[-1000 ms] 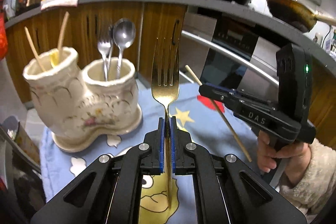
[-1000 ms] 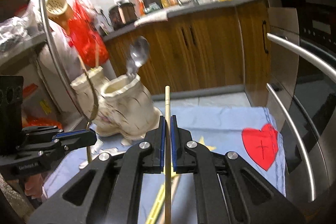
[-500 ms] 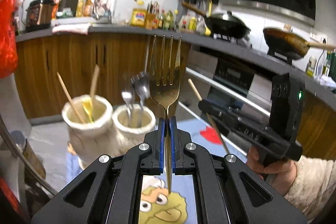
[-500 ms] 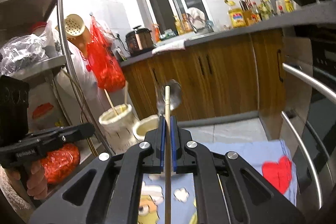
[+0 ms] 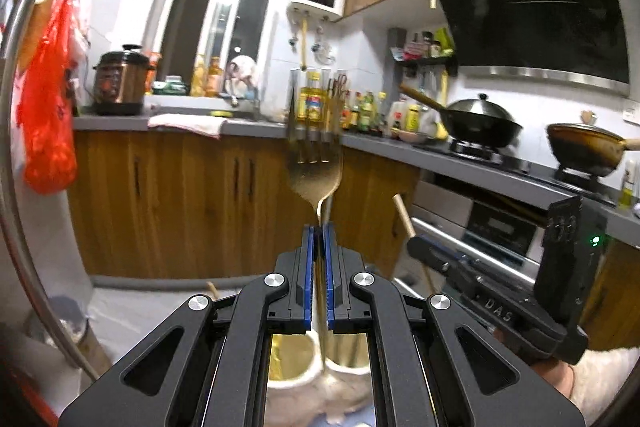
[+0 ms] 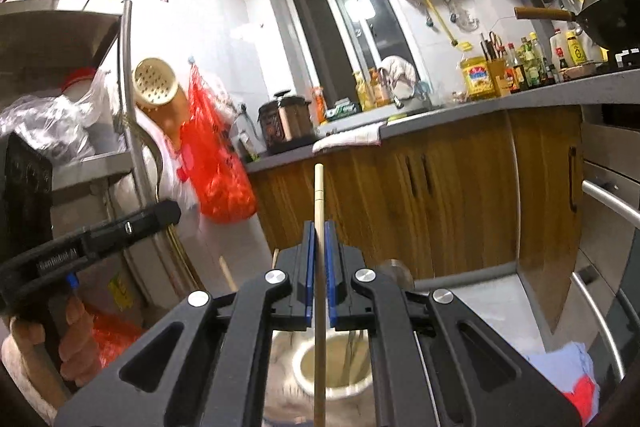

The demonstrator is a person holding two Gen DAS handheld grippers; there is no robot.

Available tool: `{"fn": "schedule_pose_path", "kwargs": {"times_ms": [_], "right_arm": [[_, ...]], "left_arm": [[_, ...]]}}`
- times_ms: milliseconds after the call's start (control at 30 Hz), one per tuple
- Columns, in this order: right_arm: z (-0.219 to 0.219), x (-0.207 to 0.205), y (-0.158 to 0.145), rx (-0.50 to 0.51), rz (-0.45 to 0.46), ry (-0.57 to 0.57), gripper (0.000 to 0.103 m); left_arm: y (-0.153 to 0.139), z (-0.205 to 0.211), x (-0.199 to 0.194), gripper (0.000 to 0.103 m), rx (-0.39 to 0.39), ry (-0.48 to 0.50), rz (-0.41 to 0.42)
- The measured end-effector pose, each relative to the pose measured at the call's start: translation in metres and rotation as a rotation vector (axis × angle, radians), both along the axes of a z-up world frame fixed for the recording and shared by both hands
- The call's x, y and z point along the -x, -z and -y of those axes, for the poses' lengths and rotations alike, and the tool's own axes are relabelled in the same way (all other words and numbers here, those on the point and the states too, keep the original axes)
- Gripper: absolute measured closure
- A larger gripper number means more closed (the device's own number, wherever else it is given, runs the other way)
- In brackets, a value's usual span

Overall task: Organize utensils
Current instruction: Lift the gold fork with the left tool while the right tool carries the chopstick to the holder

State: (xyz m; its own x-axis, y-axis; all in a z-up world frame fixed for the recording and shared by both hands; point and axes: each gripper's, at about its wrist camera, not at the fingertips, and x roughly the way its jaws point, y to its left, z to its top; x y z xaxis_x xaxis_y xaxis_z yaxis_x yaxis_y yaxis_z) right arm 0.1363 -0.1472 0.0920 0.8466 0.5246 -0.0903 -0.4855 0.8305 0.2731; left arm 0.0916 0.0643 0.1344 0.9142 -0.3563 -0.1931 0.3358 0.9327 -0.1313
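Left gripper (image 5: 318, 231) pinches gold metal fork (image 5: 316, 163) by neck, above cream ceramic twin-cup holder (image 5: 316, 379). Right gripper (image 6: 319, 227) pinches pale wooden chopstick (image 6: 319, 195) mid-shaft above holder. Both stiff, light; fork likely slippery, holder fragile.

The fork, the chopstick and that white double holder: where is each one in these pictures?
fork (image 5: 316, 179): left wrist view, on its golden head just below the tines.
chopstick (image 6: 319, 195): right wrist view, on the shaft above the blue pads.
white holder (image 6: 340, 385): right wrist view, on one cup's front rim.
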Motion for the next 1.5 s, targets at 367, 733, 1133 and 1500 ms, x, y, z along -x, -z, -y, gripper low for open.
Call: {"fn": "schedule_pose_path", "kwargs": {"times_ms": [367, 733, 1133, 1500], "right_arm": [[-0.024, -0.044, -0.001, -0.045, 0.000, 0.024, 0.098], [-0.032, -0.064, 0.014, -0.060, 0.007, 0.121, 0.098], [-0.041, -0.069, 0.030, 0.005, 0.035, 0.157, 0.098], [-0.032, -0.054, 0.053, 0.070, -0.027, 0.086, 0.098]], "left_arm": [[-0.004, -0.017, -0.011, 0.097, 0.079, 0.029, -0.010], [0.006, -0.020, -0.013, 0.097, -0.009, -0.089, 0.036], [0.039, -0.021, -0.033, 0.097, -0.035, -0.066, -0.068], [0.055, -0.029, -0.031, 0.097, -0.038, -0.035, -0.127]]}}
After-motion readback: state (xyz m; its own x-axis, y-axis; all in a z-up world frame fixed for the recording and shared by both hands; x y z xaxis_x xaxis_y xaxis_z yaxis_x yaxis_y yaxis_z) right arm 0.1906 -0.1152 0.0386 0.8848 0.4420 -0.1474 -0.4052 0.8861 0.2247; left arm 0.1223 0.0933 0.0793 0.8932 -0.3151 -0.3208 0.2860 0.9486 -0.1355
